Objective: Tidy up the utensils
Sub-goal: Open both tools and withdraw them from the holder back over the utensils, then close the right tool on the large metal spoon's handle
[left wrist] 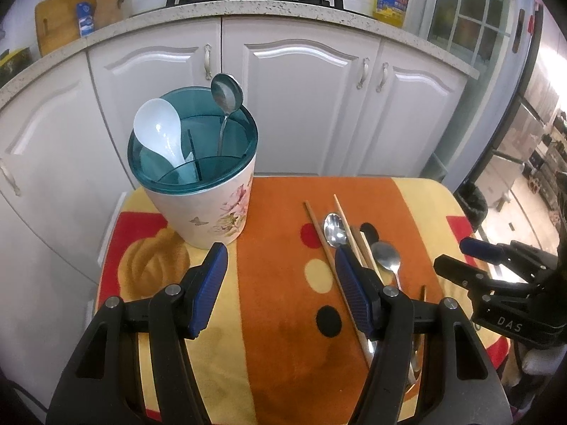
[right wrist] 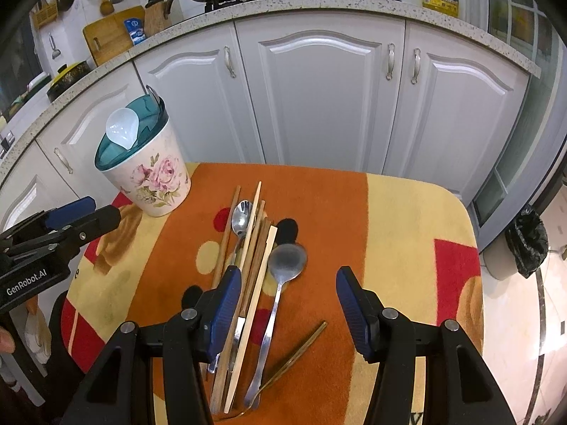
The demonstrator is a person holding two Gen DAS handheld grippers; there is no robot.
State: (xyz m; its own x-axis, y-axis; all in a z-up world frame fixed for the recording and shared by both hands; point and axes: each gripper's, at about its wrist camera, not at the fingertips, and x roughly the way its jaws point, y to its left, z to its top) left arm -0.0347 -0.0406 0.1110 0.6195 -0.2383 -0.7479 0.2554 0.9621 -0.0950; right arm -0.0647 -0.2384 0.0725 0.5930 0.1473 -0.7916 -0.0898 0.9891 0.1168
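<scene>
A floral utensil holder (left wrist: 202, 209) with a teal divided rim stands at the table's back left; it also shows in the right wrist view (right wrist: 152, 180). It holds a white plastic spoon (left wrist: 159, 134) and a metal spoon (left wrist: 226, 95). A pile of chopsticks (right wrist: 253, 258), two metal spoons (right wrist: 285, 258) (right wrist: 241, 217) and a fork (right wrist: 294, 354) lies on the cloth. My left gripper (left wrist: 280, 265) is open and empty, low over the cloth between holder and pile. My right gripper (right wrist: 288, 283) is open and empty above the pile.
The small table (right wrist: 425, 248) has an orange, yellow and red cloth. White cabinets (right wrist: 319, 88) and a counter with a stove stand behind. A black bin (right wrist: 524, 241) sits on the floor at right. The right gripper shows in the left view (left wrist: 496, 272).
</scene>
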